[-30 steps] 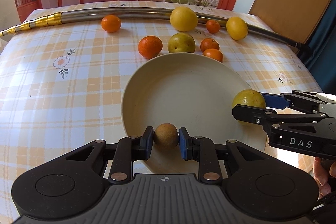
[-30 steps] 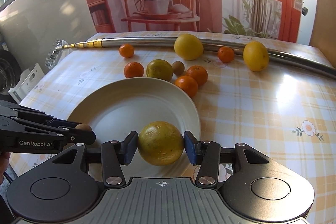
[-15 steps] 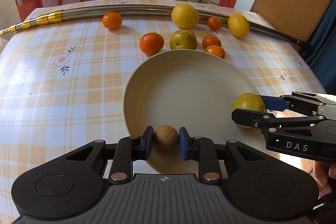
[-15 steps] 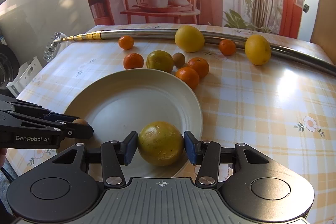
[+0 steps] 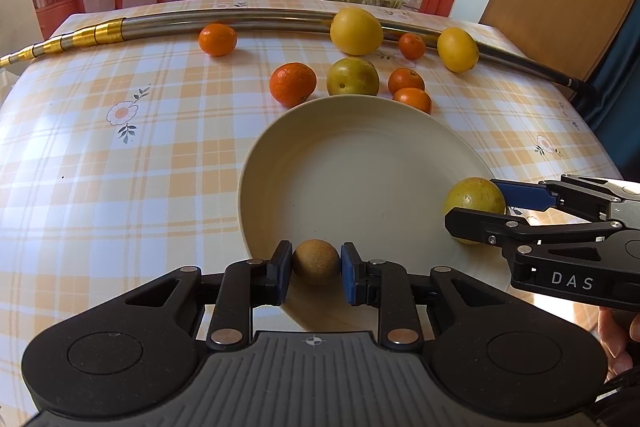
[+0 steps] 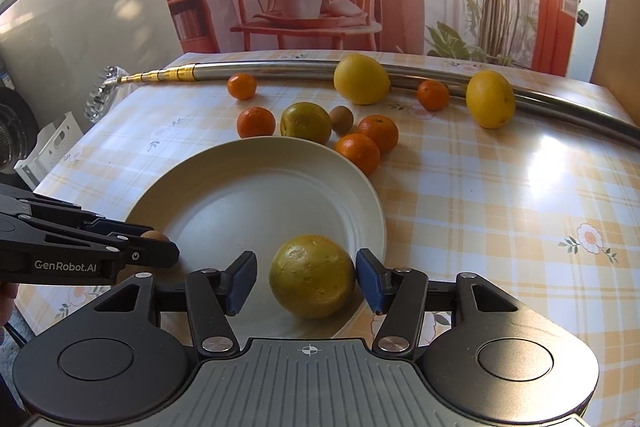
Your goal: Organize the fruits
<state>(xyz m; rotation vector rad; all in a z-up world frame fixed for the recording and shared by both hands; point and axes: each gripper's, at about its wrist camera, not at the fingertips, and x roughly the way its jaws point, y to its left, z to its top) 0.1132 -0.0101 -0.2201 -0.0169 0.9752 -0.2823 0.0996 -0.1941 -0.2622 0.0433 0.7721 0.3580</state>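
Observation:
A cream plate [image 5: 360,167] [image 6: 260,195] lies on the checked tablecloth. My left gripper [image 5: 316,269] is shut on a small brown round fruit [image 5: 316,267] over the plate's near rim. It shows at the left of the right wrist view [image 6: 162,242], with the brown fruit [image 6: 156,237] peeking out between its fingers. My right gripper [image 6: 306,281] [image 5: 474,203] is open around a large yellow-green fruit [image 6: 312,277] [image 5: 474,205] at the plate's edge. A gap shows between its left pad [image 6: 242,281] and the fruit.
Beyond the plate lie several oranges [image 5: 293,84], a yellow-green fruit [image 5: 352,77], two lemons [image 5: 356,31] [image 5: 457,49] and a small brown fruit [image 6: 341,119]. A long metal pole [image 5: 224,23] crosses the table's back. A hand [image 5: 618,339] holds the right gripper.
The right gripper's jaws have parted and let go of the yellow-green fruit, which now sits at the plate's edge. The left gripper still holds the brown fruit.

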